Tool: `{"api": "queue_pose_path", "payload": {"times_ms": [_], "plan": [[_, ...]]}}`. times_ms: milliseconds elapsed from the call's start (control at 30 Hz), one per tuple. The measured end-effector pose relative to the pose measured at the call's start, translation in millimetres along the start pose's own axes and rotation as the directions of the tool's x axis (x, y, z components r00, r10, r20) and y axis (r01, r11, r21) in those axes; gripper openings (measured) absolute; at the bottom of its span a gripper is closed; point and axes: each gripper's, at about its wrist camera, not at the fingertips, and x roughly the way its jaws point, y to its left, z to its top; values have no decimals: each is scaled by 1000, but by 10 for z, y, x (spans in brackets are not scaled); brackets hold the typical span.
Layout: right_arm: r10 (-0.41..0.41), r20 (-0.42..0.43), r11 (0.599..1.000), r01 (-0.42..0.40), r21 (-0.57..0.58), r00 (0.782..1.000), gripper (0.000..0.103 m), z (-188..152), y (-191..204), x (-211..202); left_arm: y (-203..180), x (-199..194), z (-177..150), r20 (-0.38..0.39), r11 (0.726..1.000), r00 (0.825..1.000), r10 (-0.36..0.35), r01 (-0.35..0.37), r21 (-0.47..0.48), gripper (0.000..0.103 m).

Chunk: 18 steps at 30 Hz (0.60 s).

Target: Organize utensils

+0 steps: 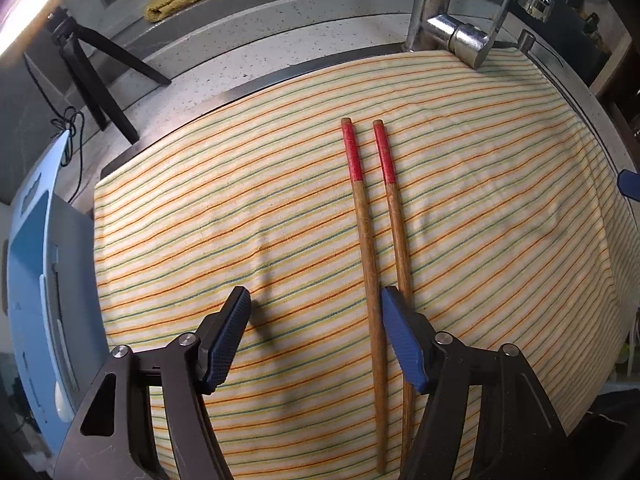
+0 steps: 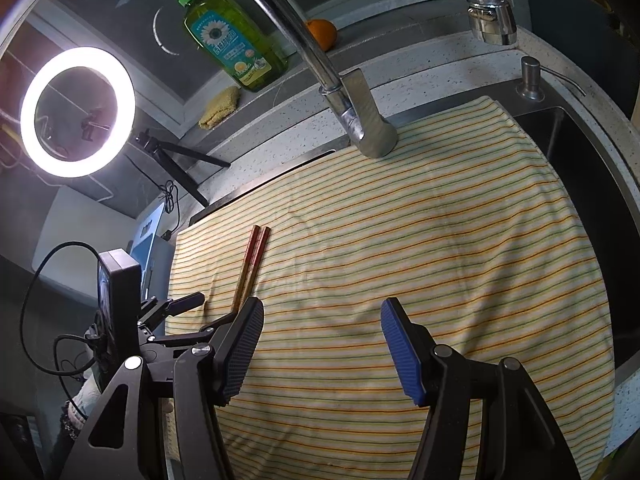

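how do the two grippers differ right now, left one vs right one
The left gripper hangs over the chopsticks, one lying between its open jaws, the other under one finger; the right gripper has only bare striped cloth between its jaws. The left sits closer to the chopsticks; the right is off to the side. Both are open, holding nothing, with blue pads.

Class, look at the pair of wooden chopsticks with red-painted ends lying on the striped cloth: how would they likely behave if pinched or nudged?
The wooden chopsticks with red-painted ends look thin and straight, so probably stiff and light. Their slim, rounded-looking shafts may roll sideways if nudged, though the striped cloth should damp that. Lying side by side, one may slip free unless the left gripper, now open, pinches both.
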Motion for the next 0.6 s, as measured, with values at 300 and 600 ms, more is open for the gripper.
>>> {"api": "queue_pose_path", "payload": {"times_ms": [300,600], "plan": [[32,-59,999,-33,-13,998,57,43,222,293,266,-43,-95,30,994,998,-62,65,-90,24],[57,-178,997,-64,-34,982,47,118,596,833,383,-78,-179,63,981,994,-88,98,-167,18]]}}
